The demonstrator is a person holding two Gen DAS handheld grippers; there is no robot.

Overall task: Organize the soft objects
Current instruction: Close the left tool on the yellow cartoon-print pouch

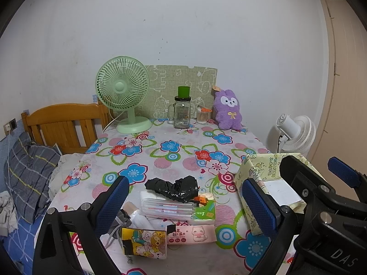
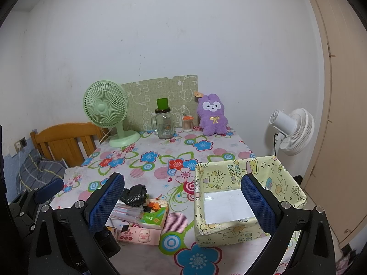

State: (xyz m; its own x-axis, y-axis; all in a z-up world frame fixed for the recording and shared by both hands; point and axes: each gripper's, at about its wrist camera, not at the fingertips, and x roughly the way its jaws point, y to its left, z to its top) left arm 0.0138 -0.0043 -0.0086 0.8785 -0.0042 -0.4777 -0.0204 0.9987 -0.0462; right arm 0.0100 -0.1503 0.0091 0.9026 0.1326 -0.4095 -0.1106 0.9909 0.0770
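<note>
Near the front of the flowered table lies a pile of soft packs: a crumpled black plastic bag [image 1: 174,188] [image 2: 135,194], a clear tissue packet [image 1: 167,208], a green tissue pack [image 1: 205,210] [image 2: 153,215], a pink wet-wipe pack [image 1: 192,235] [image 2: 140,232] and a yellow cartoon pouch [image 1: 143,243]. My left gripper [image 1: 185,206] hovers open just in front of the pile, holding nothing. To the right stands an open yellow paper-lined box [image 2: 229,178] [image 1: 254,171], holding nothing. My right gripper [image 2: 183,197] [image 1: 318,167] is open in front of the box.
At the table's far edge stand a green desk fan [image 1: 122,91], a glass jar [image 1: 182,112] with a green lid, a swab holder [image 1: 203,115] and a purple plush rabbit [image 1: 229,110]. A wooden headboard [image 1: 62,123] and a pillow [image 1: 29,174] lie left; a white fan [image 2: 291,130] stands right.
</note>
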